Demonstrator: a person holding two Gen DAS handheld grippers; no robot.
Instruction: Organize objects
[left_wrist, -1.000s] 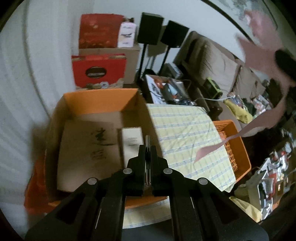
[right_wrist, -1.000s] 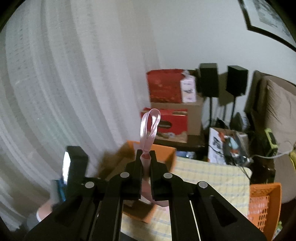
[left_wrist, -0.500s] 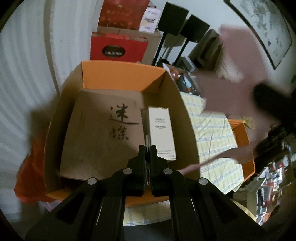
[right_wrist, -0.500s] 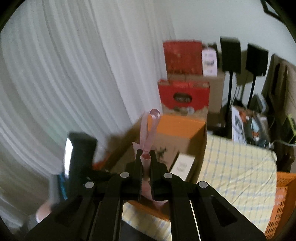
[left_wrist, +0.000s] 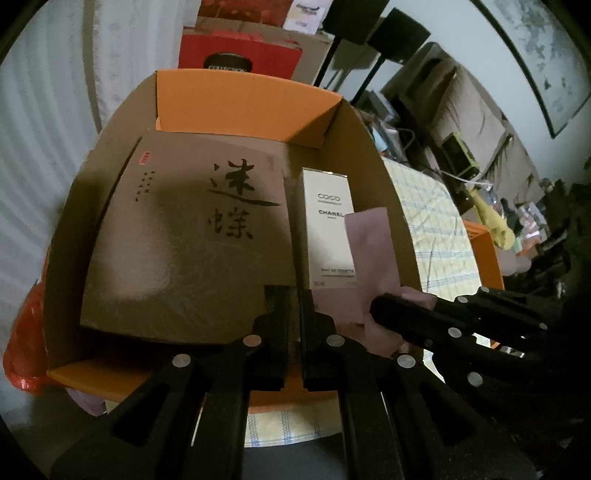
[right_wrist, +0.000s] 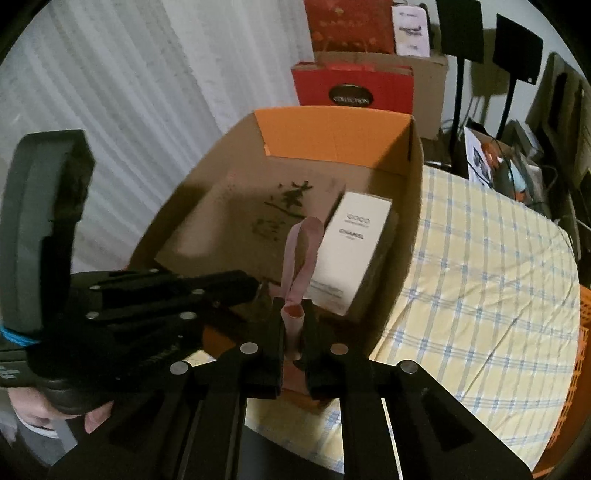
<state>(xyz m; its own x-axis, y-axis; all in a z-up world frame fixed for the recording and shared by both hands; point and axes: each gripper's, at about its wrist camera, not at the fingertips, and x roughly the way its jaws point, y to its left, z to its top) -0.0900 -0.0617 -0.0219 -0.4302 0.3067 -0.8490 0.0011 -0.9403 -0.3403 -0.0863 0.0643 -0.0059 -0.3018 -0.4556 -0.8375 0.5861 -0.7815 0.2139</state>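
Note:
An open cardboard box (left_wrist: 240, 92) with orange flaps holds a flat brown box with black calligraphy (left_wrist: 184, 240) and a white perfume box (left_wrist: 328, 229) lying along its right side. My right gripper (right_wrist: 293, 314) pinches the pink ribbon loop (right_wrist: 301, 240) of a small pink bag (left_wrist: 373, 258); its jaws are opening and the ribbon still fills the gap. The bag hangs at the box's near right corner, over the perfume box's near end. My left gripper (left_wrist: 293, 306) is shut with nothing seen between its fingers, just inside the box's near edge, and appears from the side (right_wrist: 255, 284).
The box stands on a table with a yellow checked cloth (right_wrist: 480, 277). An orange crate (left_wrist: 484, 251) sits at the table's far right edge. Behind are a red paper bag (right_wrist: 351, 88), cardboard boxes, two black speakers and a white curtain (right_wrist: 129, 92). A hand (right_wrist: 37, 413) holds the left gripper.
Both grippers have come down toward the box, which now fills the views. The pink bag has dropped from high on the right to the box's near right corner.

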